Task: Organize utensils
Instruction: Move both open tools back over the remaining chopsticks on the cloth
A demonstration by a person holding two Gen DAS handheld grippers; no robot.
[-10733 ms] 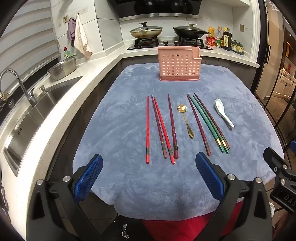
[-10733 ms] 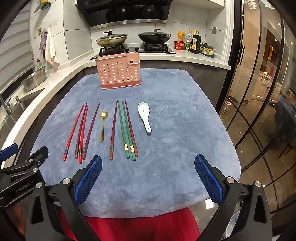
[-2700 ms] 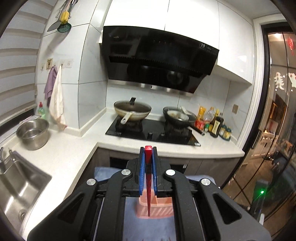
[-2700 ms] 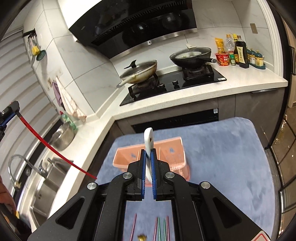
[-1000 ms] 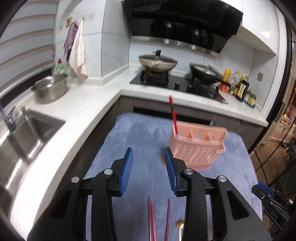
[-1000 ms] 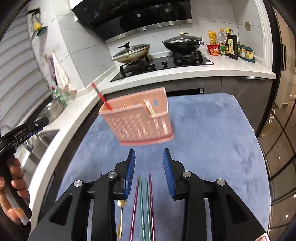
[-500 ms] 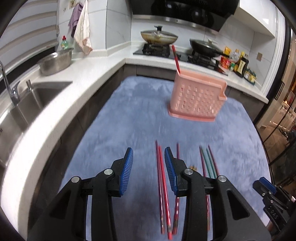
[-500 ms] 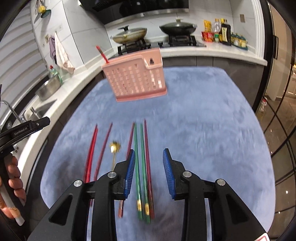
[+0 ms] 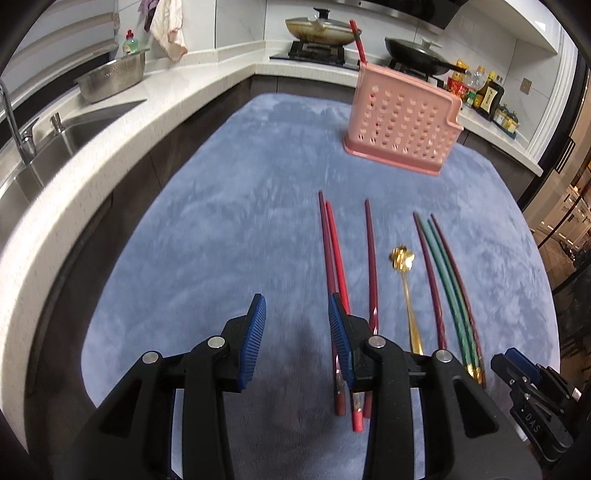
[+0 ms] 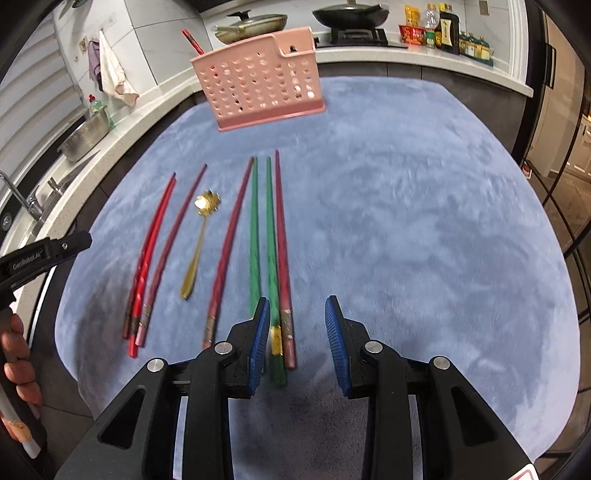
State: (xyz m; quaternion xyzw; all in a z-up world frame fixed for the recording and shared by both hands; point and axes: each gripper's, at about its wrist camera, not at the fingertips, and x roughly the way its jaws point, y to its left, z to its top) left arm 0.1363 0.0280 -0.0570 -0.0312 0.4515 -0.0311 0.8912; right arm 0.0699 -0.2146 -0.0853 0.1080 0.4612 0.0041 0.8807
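A pink perforated utensil holder stands at the far side of the blue cloth, with one red chopstick sticking up from it; it also shows in the right wrist view. Several chopsticks lie in a row: red ones, dark red ones and a green pair. A gold spoon lies among them. My left gripper is open and empty, low over the near ends of the red chopsticks. My right gripper is open and empty over the near ends of the green pair.
The blue cloth covers the table. A sink and white counter run along the left, with a steel bowl. A stove with pans and bottles are at the back. A glass door is to the right.
Both grippers have come down and back toward the near ends of the utensils. The holder now looks farther away. Earlier, the red chopstick and the white spoon were dropped into the holder.
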